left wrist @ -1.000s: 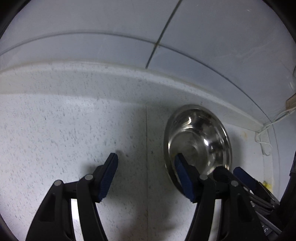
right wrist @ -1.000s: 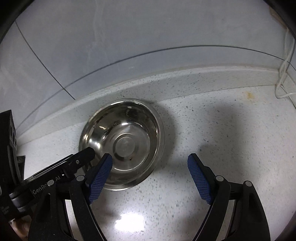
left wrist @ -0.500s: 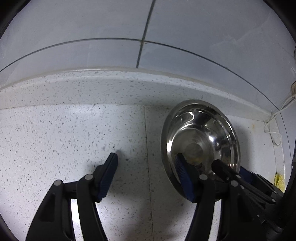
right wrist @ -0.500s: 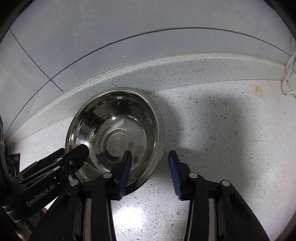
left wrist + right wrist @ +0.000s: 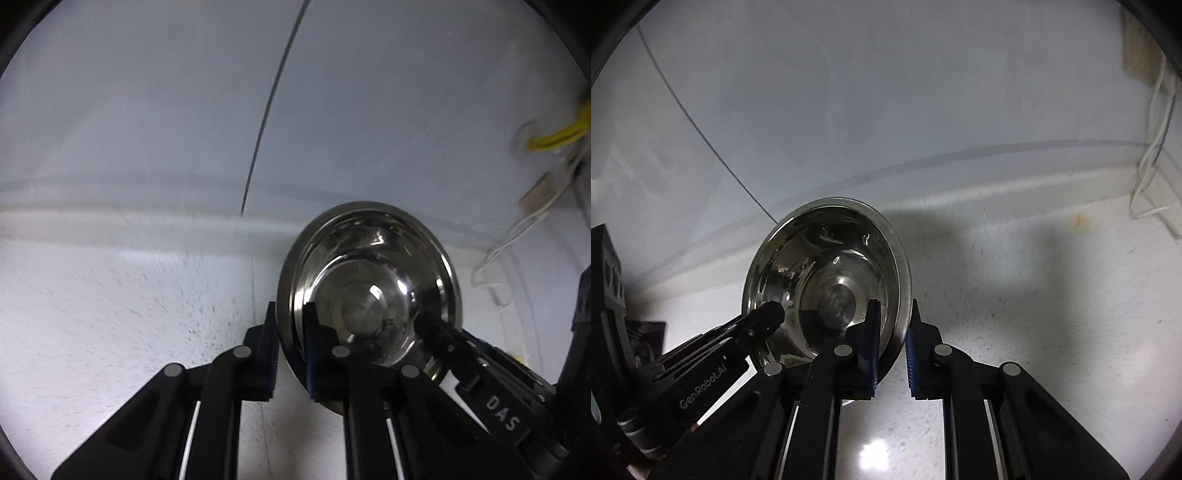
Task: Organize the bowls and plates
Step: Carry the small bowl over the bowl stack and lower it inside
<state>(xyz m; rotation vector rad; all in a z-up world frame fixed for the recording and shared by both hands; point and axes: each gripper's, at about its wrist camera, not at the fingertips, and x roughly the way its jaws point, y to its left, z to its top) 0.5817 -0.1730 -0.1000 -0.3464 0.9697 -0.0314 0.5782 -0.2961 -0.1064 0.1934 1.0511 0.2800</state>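
Speckled white stone surface (image 5: 110,332) is lying beneath the round stainless-steel bowl (image 5: 369,288). Left gripper (image 5: 290,354) jaws are closing on its near-left rim; right gripper (image 5: 890,354) jaws are pinching the opposite rim. Lifting appears underway; next likely needs level, matched carrying.

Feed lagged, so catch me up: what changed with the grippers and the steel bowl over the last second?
Both grippers closed on opposite rim edges of the steel bowl: left gripper, right gripper. The bowl looks raised off the speckled counter. Wall cords unchanged.
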